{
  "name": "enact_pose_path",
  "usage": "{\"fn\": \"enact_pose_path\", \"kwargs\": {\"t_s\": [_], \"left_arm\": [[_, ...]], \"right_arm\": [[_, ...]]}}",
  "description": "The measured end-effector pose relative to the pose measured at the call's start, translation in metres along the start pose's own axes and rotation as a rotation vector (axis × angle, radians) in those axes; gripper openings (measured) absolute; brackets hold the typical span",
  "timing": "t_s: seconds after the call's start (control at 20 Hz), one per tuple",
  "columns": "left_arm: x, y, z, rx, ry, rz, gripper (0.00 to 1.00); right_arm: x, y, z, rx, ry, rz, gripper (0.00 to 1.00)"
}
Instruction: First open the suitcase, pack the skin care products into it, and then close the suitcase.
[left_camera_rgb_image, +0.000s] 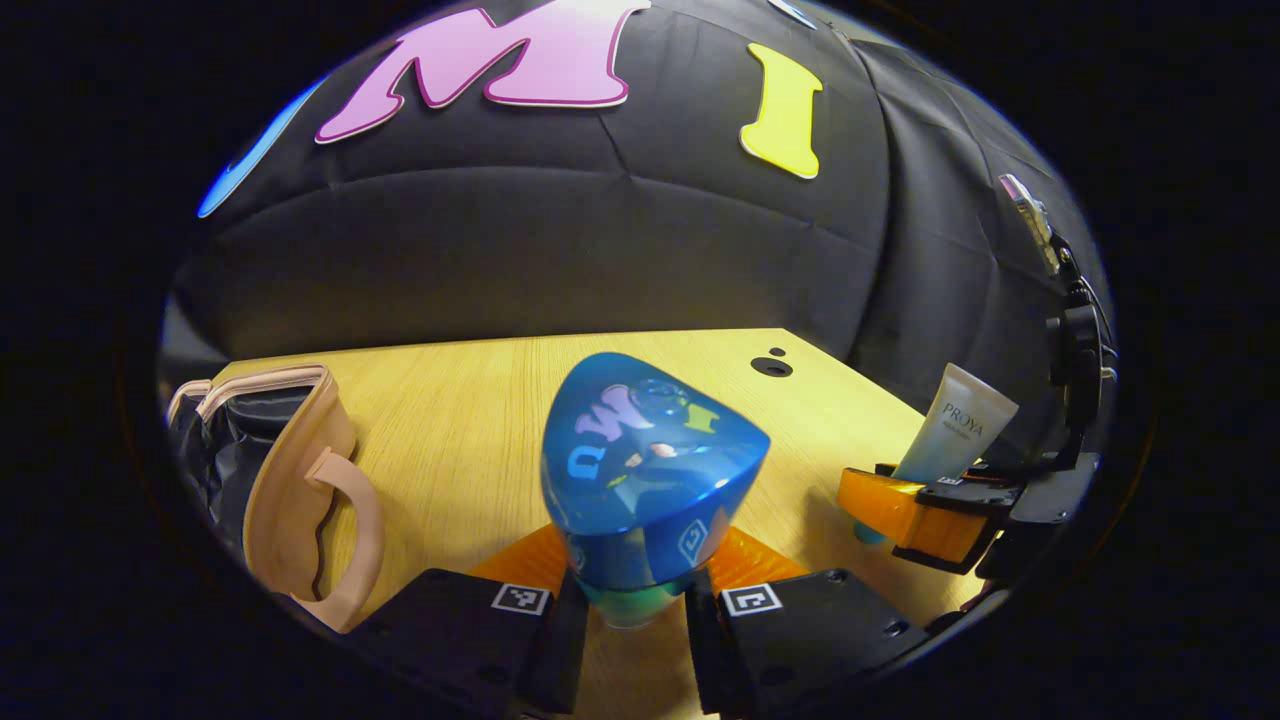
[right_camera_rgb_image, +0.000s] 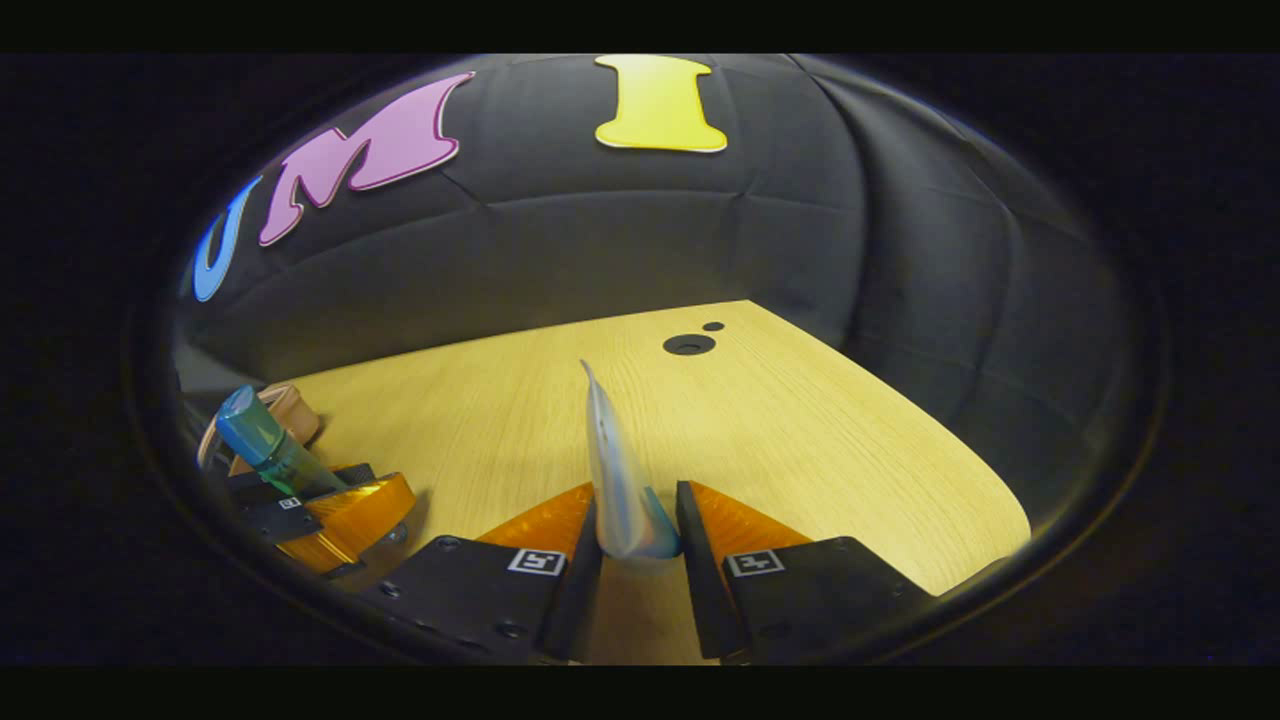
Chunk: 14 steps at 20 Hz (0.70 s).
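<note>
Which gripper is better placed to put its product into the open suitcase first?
Probably the left. The left gripper holds the blue-capped bottle, and the open suitcase lies close beside it. The right gripper holds the tube farther away, with the left gripper between it and the suitcase.

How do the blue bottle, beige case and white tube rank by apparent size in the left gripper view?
1. Glossy blue bottle, though closeness to the camera inflates it.
2. Beige soft case, partly cut off.
3. White squeeze tube, smallest.

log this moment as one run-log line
left tool: shut on blue bottle | right tool: shut on white tube | suitcase: open
</note>
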<state>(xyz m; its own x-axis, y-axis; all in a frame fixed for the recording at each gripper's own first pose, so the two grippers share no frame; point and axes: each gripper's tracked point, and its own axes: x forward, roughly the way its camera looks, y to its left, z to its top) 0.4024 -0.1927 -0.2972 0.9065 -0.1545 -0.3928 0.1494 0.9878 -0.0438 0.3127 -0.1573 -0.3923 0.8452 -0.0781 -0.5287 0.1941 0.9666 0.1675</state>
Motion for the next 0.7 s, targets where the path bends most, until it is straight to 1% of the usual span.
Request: {"fn": "enact_pose_path", "kwargs": {"t_s": [0.05, 0.2, 0.25, 0.3, 0.4, 0.5, 0.55, 0.6, 0.7], "left_arm": [[0.0, 0.0, 0.0, 0.012, -0.001, -0.004, 0.48], [-0.003, -0.004, 0.002, 0.011, -0.014, -0.032, 0.48], [-0.004, -0.004, 0.002, 0.003, -0.023, -0.04, 0.47], [-0.006, -0.004, 0.003, -0.012, -0.028, -0.047, 0.47], [-0.01, -0.002, 0.004, -0.033, -0.038, -0.052, 0.47], [-0.015, 0.0, 0.006, -0.043, -0.056, -0.057, 0.47], [-0.016, 0.0, 0.005, -0.048, -0.061, -0.063, 0.51], [-0.019, 0.002, 0.005, -0.055, -0.061, -0.062, 0.47], [-0.028, 0.009, 0.011, -0.077, -0.084, -0.056, 0.47]], "right_arm": [[-0.001, 0.002, 0.0, -0.008, -0.001, 0.007, 0.4], [-0.009, 0.006, -0.001, -0.032, 0.0, 0.032, 0.37], [-0.012, 0.008, 0.002, -0.037, -0.009, 0.038, 0.35], [-0.017, 0.009, 0.007, -0.047, -0.027, 0.039, 0.3], [-0.024, 0.014, 0.017, -0.07, -0.059, 0.045, 0.35], [-0.029, 0.02, 0.017, -0.072, -0.052, 0.062, 0.35], [-0.033, 0.022, 0.016, -0.069, -0.044, 0.068, 0.35], [-0.037, 0.024, 0.016, -0.071, -0.039, 0.07, 0.35], [-0.045, 0.03, 0.02, -0.078, -0.047, 0.077, 0.35]]}}
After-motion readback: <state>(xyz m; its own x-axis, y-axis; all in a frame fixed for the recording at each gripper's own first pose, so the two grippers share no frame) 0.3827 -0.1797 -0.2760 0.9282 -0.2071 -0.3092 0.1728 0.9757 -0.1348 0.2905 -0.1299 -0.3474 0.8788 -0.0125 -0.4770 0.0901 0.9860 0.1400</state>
